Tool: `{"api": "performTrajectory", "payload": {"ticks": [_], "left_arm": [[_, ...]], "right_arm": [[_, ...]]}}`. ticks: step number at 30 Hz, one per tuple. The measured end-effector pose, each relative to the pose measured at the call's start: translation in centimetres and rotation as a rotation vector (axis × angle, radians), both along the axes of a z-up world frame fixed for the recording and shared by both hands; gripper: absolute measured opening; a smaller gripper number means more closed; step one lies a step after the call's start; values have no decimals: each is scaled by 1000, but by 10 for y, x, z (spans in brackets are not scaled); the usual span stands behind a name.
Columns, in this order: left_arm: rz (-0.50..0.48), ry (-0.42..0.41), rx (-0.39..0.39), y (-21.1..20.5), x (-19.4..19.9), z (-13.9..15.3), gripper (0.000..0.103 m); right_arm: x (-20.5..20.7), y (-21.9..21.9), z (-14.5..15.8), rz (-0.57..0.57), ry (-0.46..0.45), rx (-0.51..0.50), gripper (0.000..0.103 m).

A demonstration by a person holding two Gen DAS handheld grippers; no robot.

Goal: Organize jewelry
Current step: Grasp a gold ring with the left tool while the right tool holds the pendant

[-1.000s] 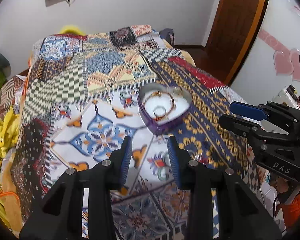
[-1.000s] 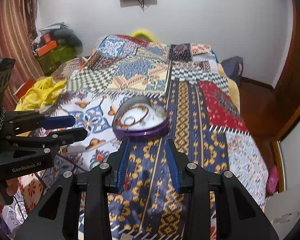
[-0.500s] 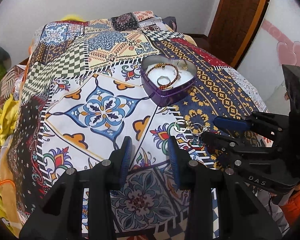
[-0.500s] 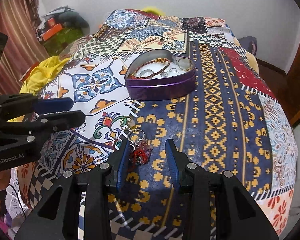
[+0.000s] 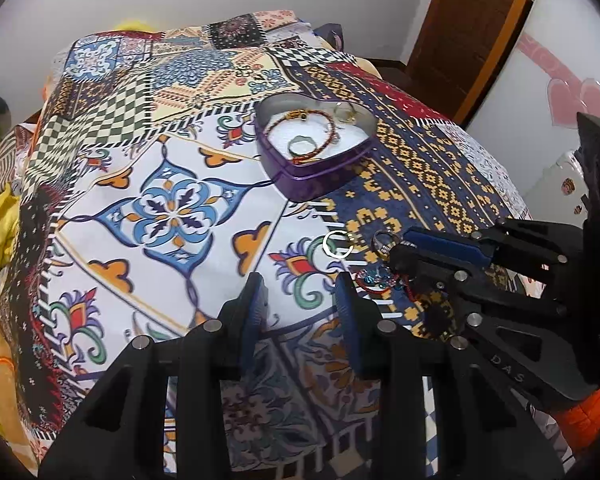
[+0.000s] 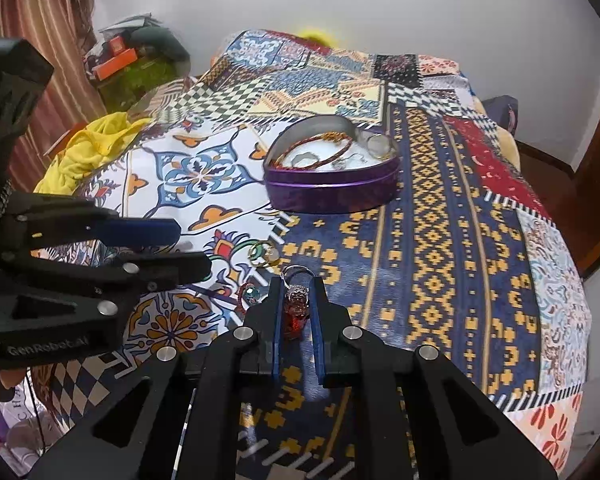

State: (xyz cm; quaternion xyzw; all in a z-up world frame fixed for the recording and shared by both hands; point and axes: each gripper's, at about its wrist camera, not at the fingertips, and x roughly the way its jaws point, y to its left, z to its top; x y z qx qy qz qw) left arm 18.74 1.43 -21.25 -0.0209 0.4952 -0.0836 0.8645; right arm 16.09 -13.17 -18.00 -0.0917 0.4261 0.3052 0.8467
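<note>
A purple heart-shaped tin [image 5: 314, 148] [image 6: 332, 178] on the patterned bedspread holds a beaded bracelet [image 5: 320, 128] and rings. Loose pieces lie nearer: a gold ring [image 5: 337, 243] [image 6: 263, 254], a silver ring [image 5: 382, 240] and a blue-stoned red piece [image 5: 374, 280] [image 6: 249, 294]. My right gripper [image 6: 297, 300] has its jaws narrowed around a red-stoned piece of jewelry [image 6: 295, 308] on the bedspread. My left gripper [image 5: 300, 300] is open and empty, hovering left of the loose pieces.
The patchwork bedspread [image 5: 172, 208] covers the bed. Yellow cloth [image 6: 88, 148] lies at its left side. A brown door [image 5: 476, 28] stands at the right, and clutter [image 6: 136, 60] sits by the curtain at the far left.
Both grippers have pulled back and down from the tin to the loose jewelry. My right gripper's jaws have narrowed around the red-stoned piece.
</note>
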Motion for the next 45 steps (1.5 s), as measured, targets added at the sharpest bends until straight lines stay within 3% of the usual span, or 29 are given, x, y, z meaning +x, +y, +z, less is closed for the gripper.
{"api": "performTrajectory", "payload": {"ticks": [11,22,26,41,43,45], "left_arm": [[-21,24,-16,-20,23,-8,36],[-47,21,-6,-30,32,-18,35],[-47,16,-1,-29,33,-18,19],[-27,-46,-3,-22,22,2,19],[-25,-60,-5,-20,20,9,6],[-22,-61,-6,-18,21,14,2]], "right_arm": [[10,-30,10,-95,-22,25,11],[13,-37,11,-113,-26,26,11],[13,-37,13,-112,-27,34,11],[12,-41,30,-127,-72,48,11],[12,-41,34,-129,-81,54,11],[12,-41,37,-131,-90,59,11]]}}
